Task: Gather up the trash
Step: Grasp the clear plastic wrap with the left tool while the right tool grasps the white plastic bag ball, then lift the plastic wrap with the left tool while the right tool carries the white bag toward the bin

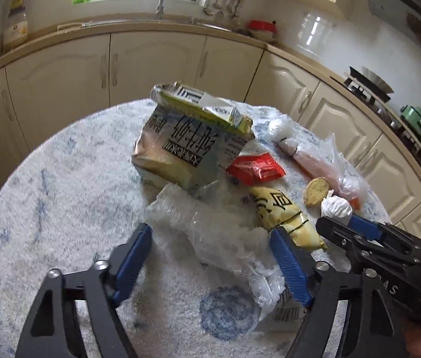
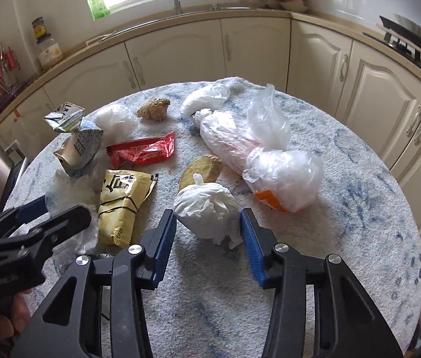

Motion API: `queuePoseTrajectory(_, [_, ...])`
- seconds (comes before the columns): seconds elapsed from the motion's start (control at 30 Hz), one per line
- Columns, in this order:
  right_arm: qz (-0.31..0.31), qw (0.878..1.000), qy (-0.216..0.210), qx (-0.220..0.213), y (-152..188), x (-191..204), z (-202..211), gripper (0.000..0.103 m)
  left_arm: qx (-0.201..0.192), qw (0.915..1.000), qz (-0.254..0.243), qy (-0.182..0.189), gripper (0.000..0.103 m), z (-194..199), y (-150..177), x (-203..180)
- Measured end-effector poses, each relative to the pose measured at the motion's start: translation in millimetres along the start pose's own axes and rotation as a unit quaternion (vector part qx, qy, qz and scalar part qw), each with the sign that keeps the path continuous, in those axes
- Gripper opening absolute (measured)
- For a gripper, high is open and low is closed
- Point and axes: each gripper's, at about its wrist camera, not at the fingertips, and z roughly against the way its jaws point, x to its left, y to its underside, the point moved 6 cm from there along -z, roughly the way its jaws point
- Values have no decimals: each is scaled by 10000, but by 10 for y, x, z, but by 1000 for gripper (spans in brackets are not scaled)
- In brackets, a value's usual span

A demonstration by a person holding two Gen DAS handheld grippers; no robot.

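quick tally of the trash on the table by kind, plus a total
snack wrappers: 2
crushed carton: 1
white wads: 2
clear plastic, loose wrap and tied bag bundle: 2
brown food scraps: 2
total: 9

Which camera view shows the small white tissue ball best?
The right wrist view: the white tissue ball lies whole and near, between the fingers of the right claw. The left wrist view shows it only small, at the right edge, partly hidden behind the right claw's tip.
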Motion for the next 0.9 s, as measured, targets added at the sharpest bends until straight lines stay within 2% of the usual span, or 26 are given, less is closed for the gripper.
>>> queuePoseTrajectory(0.03, [-1,10000,-46,-9,5,9,5,40,33,10000,-8,37,45,-30,-29,0])
queuePoseTrajectory(0.1, [-39,9999,-125,-46,21,12,35,40,55,9999,7,109,31,-52,-28,-19])
queuePoseTrajectory(0.2, [-45,9998,-196,-82,49,9,81,40,13,9997,71,221,24,3,18,-15])
queuePoseTrajectory(0.27, [-65,9997,-230,-90,80,-9,128,40,-49,9996,104,270,23,175,144,-20])
queuePoseTrajectory(0.37, [-139,9992,-339,-156,121,-39,246,40,-169,9994,136,265,23,281,166,62])
queuePoseTrajectory(0.43, [-164,9989,-381,-211,150,-55,343,40,-267,9991,172,288,22,420,355,65])
queuePoseTrajectory(0.53, [-202,9983,-463,-307,192,-69,493,40,-463,9985,117,273,22,591,404,77])
queuePoseTrajectory(0.7, [-309,9967,-520,-544,239,-137,797,40,-817,9960,-148,328,22,947,517,-127])
queuePoseTrajectory(0.9, [-444,9935,-507,-915,308,-315,1267,40,-1159,9896,-600,603,22,1368,633,-630])
